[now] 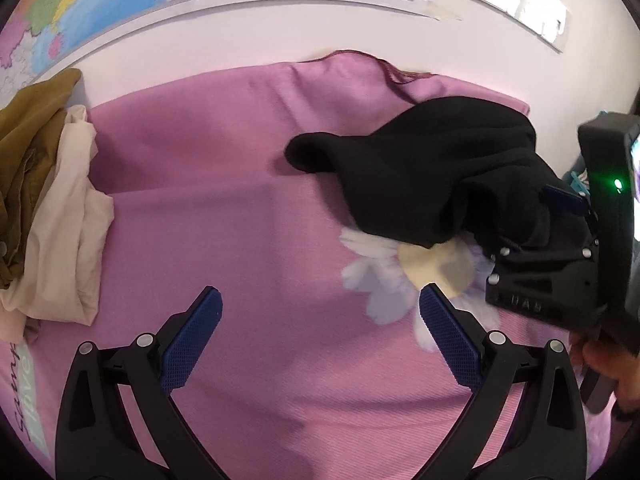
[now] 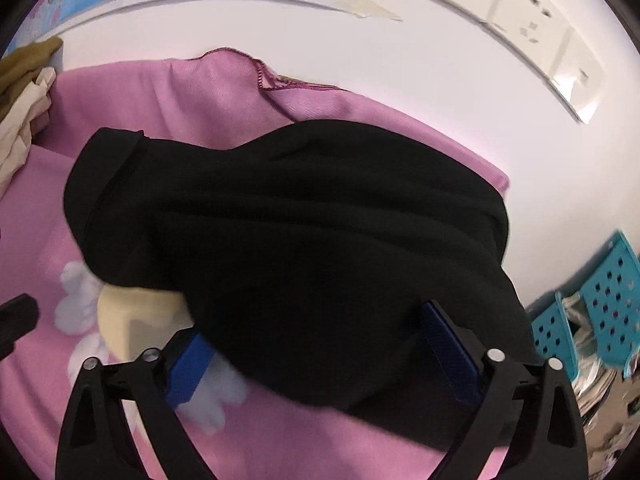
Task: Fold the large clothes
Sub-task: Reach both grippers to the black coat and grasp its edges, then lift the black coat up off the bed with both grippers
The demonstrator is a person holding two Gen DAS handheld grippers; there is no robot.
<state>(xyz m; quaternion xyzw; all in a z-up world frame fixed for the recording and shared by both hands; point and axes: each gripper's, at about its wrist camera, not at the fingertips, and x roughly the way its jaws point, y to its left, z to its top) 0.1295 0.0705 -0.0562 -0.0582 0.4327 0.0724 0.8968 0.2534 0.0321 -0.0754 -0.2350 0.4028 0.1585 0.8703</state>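
garment [image 2: 304, 232] on bedsheet [image 1: 208, 216], clothes pile [image 1: 48, 200] left

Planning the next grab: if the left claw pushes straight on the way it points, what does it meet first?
Probably bare pink bedsheet: nothing lies between the open left claw and it. The black garment sits off to its right, the beige clothes to its left. Depth is uncertain.

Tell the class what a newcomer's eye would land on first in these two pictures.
First, the black garment, bunched on the pink sheet near the wall, with the right gripper open around its near edge. Then the beige and olive pile of clothes at the sheet's left edge.
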